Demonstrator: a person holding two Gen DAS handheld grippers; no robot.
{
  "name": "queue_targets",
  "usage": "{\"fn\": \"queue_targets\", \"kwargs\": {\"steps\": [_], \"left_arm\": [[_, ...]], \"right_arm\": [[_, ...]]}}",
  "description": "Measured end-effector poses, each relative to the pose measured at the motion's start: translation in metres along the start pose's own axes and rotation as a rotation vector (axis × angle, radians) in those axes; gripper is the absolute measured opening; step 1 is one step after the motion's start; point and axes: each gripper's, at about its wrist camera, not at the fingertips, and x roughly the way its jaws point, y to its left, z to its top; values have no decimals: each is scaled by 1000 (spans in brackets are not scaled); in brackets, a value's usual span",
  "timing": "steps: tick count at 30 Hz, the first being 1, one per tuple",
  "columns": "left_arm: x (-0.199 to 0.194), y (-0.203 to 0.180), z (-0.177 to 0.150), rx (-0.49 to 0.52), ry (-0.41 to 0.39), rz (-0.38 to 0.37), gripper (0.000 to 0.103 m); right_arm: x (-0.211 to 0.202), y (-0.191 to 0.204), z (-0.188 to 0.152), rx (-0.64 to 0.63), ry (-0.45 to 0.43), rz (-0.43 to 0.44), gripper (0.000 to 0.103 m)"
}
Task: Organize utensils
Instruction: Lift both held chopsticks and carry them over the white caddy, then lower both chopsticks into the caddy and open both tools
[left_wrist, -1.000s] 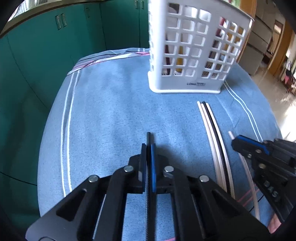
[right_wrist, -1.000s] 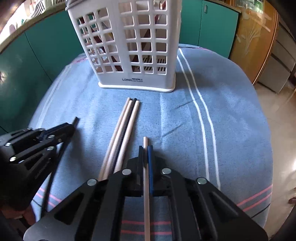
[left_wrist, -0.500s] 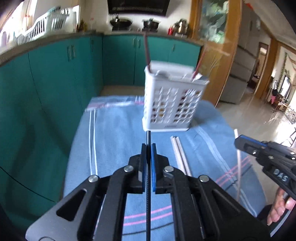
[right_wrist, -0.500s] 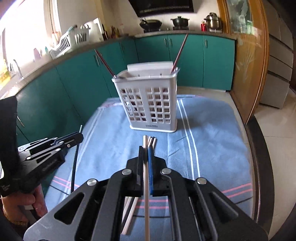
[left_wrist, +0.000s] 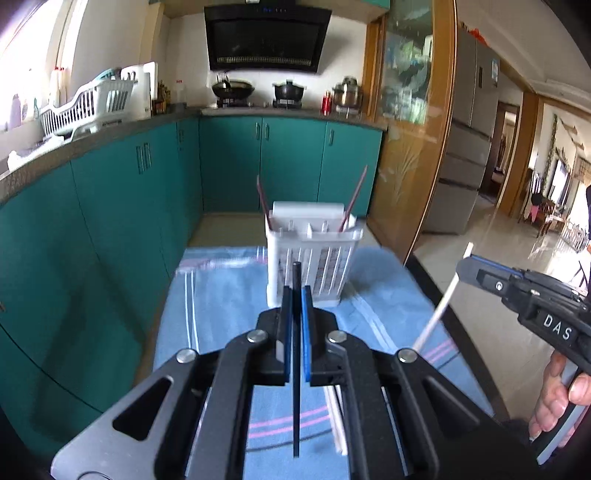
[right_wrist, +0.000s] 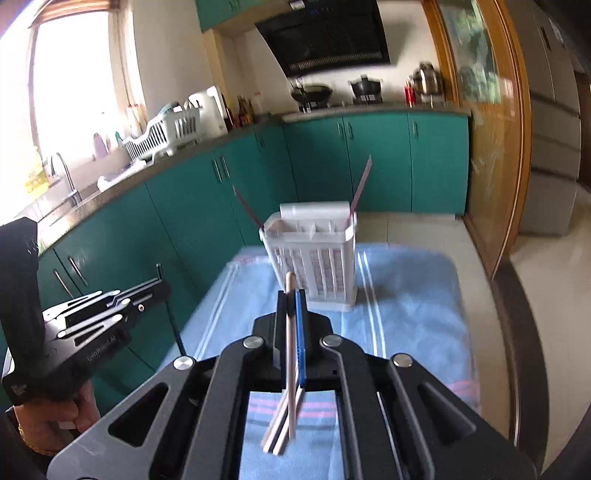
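- Left gripper (left_wrist: 296, 295) is clamped tight on a black chopstick (left_wrist: 296, 369), which runs straight through between the pads; its tip pokes out just past the fingertips and the tail hangs back under the jaws.
- Right gripper (right_wrist: 291, 301) is pinched shut on a pale chopstick (right_wrist: 290, 354), tip just beyond the fingertips, tail slanting down behind.
- Each stick is gripped near its front end, and that looks deliberate: a short lead ahead of the fingers should be easier to aim into a slot.
- Dead ahead of both sets of fingers, well apart from them, stands the white basket (left_wrist: 312, 258) on the blue cloth (left_wrist: 221, 295), with two reddish sticks (left_wrist: 354, 201) leaning out of its corners.
- Below and behind the right fingers, more pale chopsticks (right_wrist: 277, 432) lie on the cloth, not yet picked up.
- My read: both sticks are in the air, aimed for the basket's open top.
- Writing: "DAS" shows on the right gripper's side in the left view; the lettering on the left gripper's body is too blurred to read.
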Motion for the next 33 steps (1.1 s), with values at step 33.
{"fn": "queue_targets", "kwargs": {"steps": [33], "left_arm": [[143, 2, 230, -33, -132, 43, 4]], "right_arm": [[137, -35, 207, -35, -81, -133, 5]]}}
